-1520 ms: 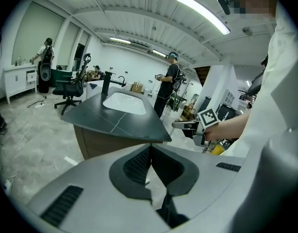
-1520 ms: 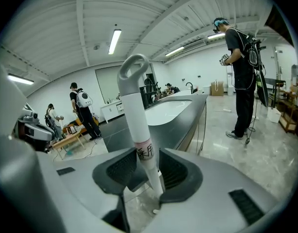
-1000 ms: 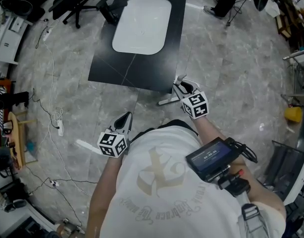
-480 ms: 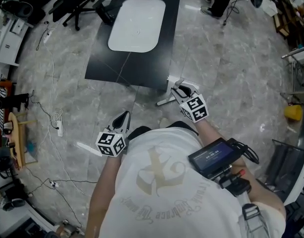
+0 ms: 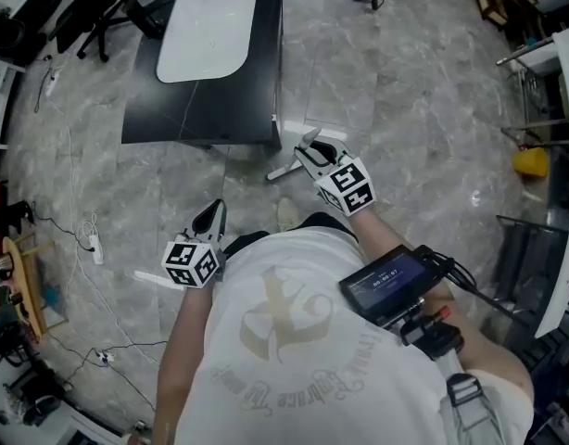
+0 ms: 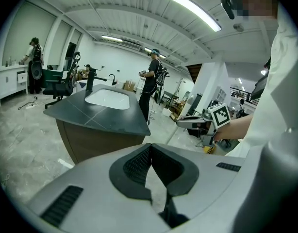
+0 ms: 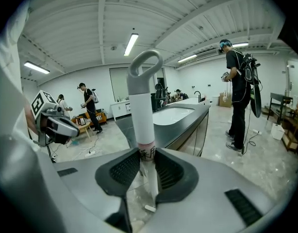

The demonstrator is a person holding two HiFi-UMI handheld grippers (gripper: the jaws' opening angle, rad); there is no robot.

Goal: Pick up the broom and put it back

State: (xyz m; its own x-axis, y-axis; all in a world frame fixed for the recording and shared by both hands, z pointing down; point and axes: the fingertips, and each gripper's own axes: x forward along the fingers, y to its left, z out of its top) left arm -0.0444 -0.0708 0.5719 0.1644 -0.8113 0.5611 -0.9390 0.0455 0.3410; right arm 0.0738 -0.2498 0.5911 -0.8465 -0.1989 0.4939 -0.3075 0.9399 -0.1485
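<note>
The broom handle [image 7: 140, 111] is a white pole with a grey loop at its top. It stands upright between the pads of my right gripper [image 7: 147, 161], which is shut on it at a printed label. From the head view, the right gripper [image 5: 308, 152] hovers near the corner of the black counter [image 5: 173, 109], and a short white length of the broom handle [image 5: 283, 171] shows beside it. My left gripper [image 5: 210, 219] hangs lower left in front of my body. In its own view, the left gripper [image 6: 150, 154] has its pad tips touching and nothing between them.
A white sink [image 5: 208, 31] is set into the black counter. Cables and a power strip [image 5: 92, 244] lie on the grey floor at left, with office chairs [image 5: 99, 7] beyond. A yellow object [image 5: 530, 161] and metal racks stand at right. People stand in the background [image 7: 239, 89].
Both grippers have drifted across the floor and the counter now sits further left in the head view. The right gripper keeps its hold on the broom handle; the left stays shut.
</note>
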